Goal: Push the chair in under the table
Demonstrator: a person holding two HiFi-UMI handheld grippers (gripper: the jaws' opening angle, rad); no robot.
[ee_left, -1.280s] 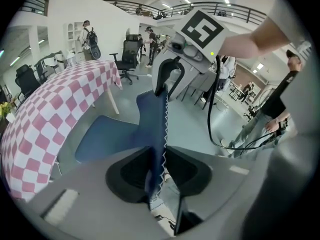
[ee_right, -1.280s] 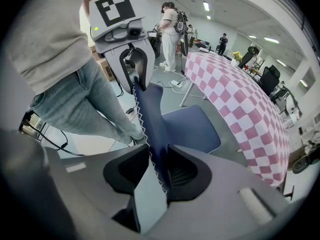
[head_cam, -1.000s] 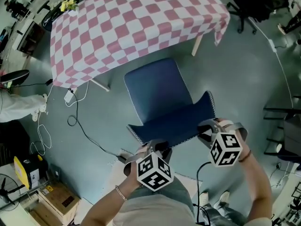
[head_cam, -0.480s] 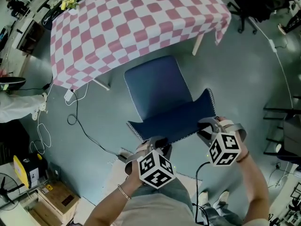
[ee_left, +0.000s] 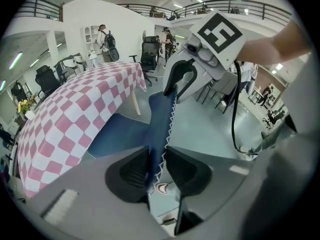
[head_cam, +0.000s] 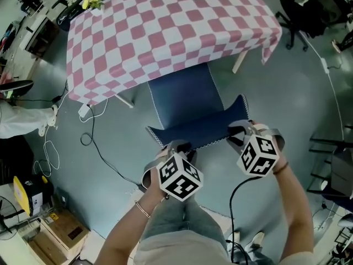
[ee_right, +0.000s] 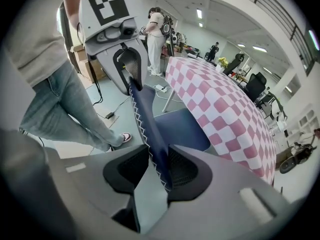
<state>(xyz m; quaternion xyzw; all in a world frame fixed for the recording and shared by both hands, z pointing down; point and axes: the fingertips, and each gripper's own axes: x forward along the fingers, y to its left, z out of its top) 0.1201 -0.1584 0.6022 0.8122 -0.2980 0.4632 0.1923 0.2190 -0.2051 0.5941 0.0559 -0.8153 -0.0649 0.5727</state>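
A blue chair stands before the table [head_cam: 165, 26], which wears a pink-and-white checked cloth. The front of its seat [head_cam: 185, 101] lies under the cloth's near edge. My left gripper [head_cam: 175, 147] is shut on the left end of the backrest's top edge [head_cam: 201, 134], which has white zigzag stitching. My right gripper [head_cam: 238, 134] is shut on the right end. In the left gripper view the backrest [ee_left: 162, 119] runs between the pads of the left gripper [ee_left: 159, 166]. In the right gripper view the right gripper [ee_right: 159, 169] pinches it the same way.
Two white table legs [head_cam: 240, 62] [head_cam: 124, 100] flank the chair. Cables [head_cam: 91, 142] and a power strip [head_cam: 83, 112] lie on the floor at left. A black office chair [head_cam: 300, 15] stands at the upper right. Boxes [head_cam: 66, 225] sit at lower left. People [ee_right: 156, 29] stand beyond the table.
Both grippers have moved toward the table with the backrest held. The chair slid forward, and the front of its seat now lies under the cloth's edge.
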